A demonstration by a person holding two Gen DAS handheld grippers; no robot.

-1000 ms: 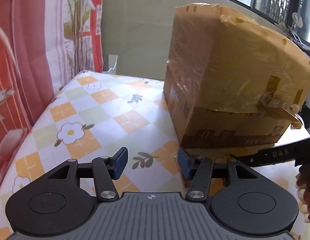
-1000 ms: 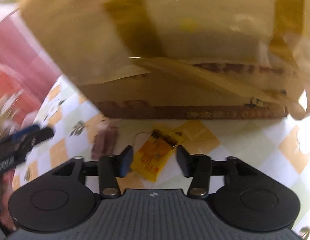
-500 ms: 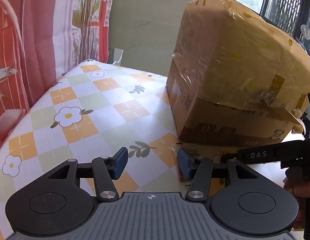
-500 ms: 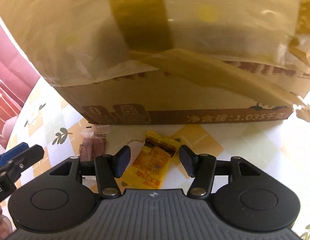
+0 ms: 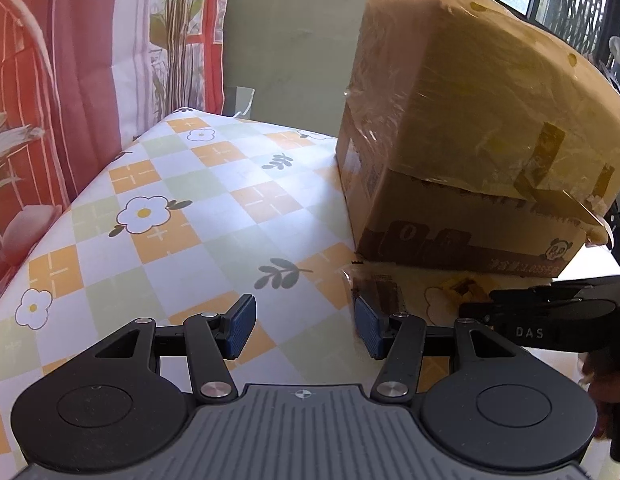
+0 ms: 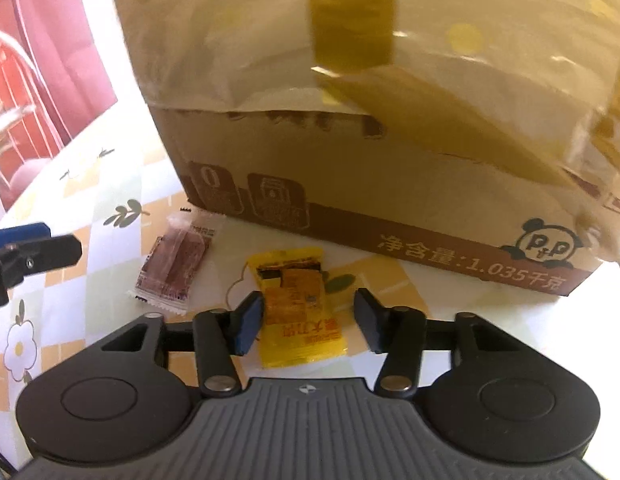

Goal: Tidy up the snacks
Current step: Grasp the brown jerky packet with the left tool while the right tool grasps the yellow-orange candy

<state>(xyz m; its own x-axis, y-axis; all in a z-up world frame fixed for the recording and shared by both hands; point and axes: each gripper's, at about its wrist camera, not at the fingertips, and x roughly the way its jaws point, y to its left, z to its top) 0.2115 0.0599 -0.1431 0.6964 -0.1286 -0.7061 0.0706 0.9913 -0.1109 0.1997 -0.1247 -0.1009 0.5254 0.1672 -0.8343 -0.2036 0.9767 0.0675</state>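
Observation:
A yellow snack packet [image 6: 299,312] lies flat on the checked tablecloth in front of a taped cardboard box [image 6: 350,160]. My right gripper [image 6: 310,318] straddles it and its jaws are closing; the left pad touches the packet's edge, the right pad stands apart. A brown snack packet [image 6: 173,264] lies to the left, near the box corner. My left gripper [image 5: 305,328] hovers open over the cloth with nothing between its fingers; the brown packet [image 5: 376,286] shows just beyond its right finger. The yellow packet [image 5: 458,290] is half hidden behind the right gripper [image 5: 550,316] there.
The big cardboard box [image 5: 470,140] fills the right half of the table. The flowered tablecloth [image 5: 189,220] stretches to the left up to a red curtain [image 5: 49,100]. A hand [image 5: 602,376] grips the right tool's handle. The left gripper's tip [image 6: 29,256] juts in from the left.
My right gripper rolled and settled lower over the yellow packet, and its jaws have narrowed around it. The left gripper has stayed almost still.

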